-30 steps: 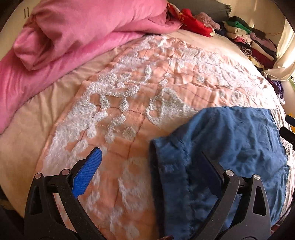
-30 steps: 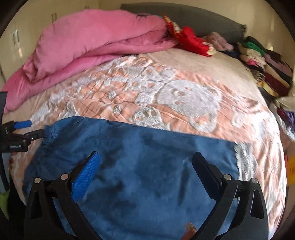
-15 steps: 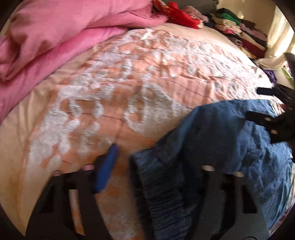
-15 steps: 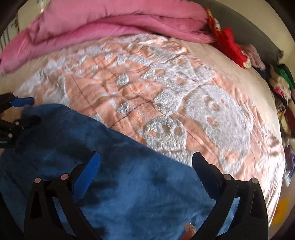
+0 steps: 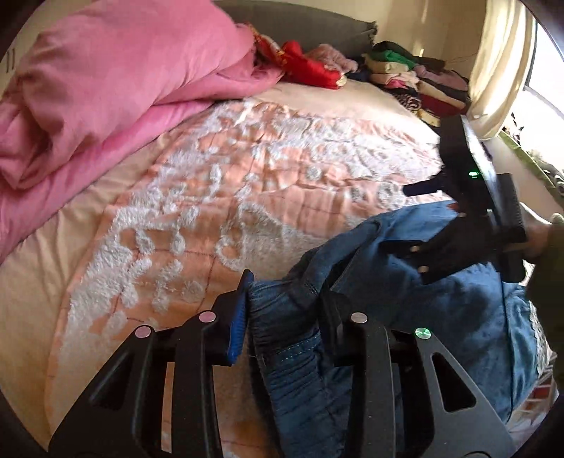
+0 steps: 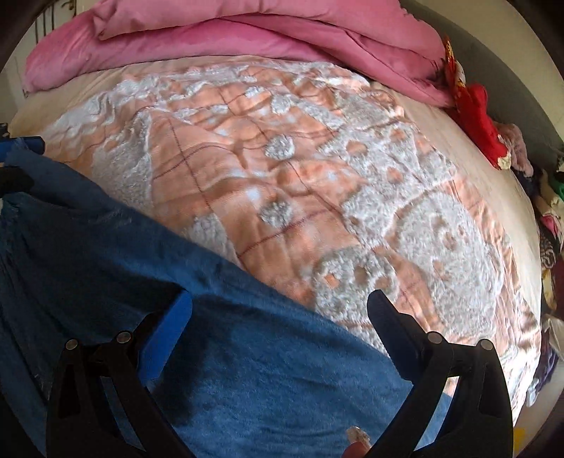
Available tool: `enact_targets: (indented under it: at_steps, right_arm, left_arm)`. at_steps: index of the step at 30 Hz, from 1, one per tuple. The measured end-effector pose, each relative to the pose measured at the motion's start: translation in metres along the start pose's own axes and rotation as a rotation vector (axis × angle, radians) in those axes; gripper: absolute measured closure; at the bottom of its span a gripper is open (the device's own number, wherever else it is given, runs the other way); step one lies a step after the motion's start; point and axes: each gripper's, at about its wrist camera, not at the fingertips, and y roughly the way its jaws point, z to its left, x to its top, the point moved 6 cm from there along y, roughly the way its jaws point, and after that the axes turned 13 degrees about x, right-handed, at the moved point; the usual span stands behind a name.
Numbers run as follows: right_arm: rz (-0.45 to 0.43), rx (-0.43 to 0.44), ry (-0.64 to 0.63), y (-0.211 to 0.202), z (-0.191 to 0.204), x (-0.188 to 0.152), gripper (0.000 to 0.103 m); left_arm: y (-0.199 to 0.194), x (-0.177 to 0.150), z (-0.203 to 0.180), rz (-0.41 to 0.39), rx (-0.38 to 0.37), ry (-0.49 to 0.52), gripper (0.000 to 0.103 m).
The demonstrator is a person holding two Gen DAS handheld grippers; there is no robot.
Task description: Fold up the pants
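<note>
Since the earlier frame, left gripper jaws have just been closing, now gripping the pants waistband; right gripper gapes above them, folding barely begun.

Support: bed, cream sheet showing along its edges.
Cover: peach blanket with raised white plush patterns and thin dark grid lines, spread over the middle of the bed.
Far left: pink duvet, bunched and folded, lying along the head end.
Far centre: red cloth and a pale pink garment just beside it, against the grey headboard.
Far right: stack of folded clothes, mixed colours.
Near side: blue pants, lying on the blanket, waistband end partly raised.
</note>
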Motion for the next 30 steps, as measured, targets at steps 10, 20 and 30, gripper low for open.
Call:
enact_targets:
  at_steps: [10, 20, 30]
  right_arm:
    - [-0.08, 0.094, 0.006, -0.006, 0.029, -0.003, 0.073]
    - [-0.274, 0.063, 0.138, -0.083, 0.043, -0.029, 0.093]
    - [-0.367, 0.075, 0.197, -0.141, 0.083, -0.065, 0.093]
  left_arm:
    - [-0.007, -0.003, -0.002, -0.009, 0.003, 0.016, 0.077]
    - [-0.021, -0.006, -0.003, -0.033, 0.022, 0.041, 0.077]
    - [-0.058, -0.014, -0.014, -0.101, 0.049, 0.076, 0.077]
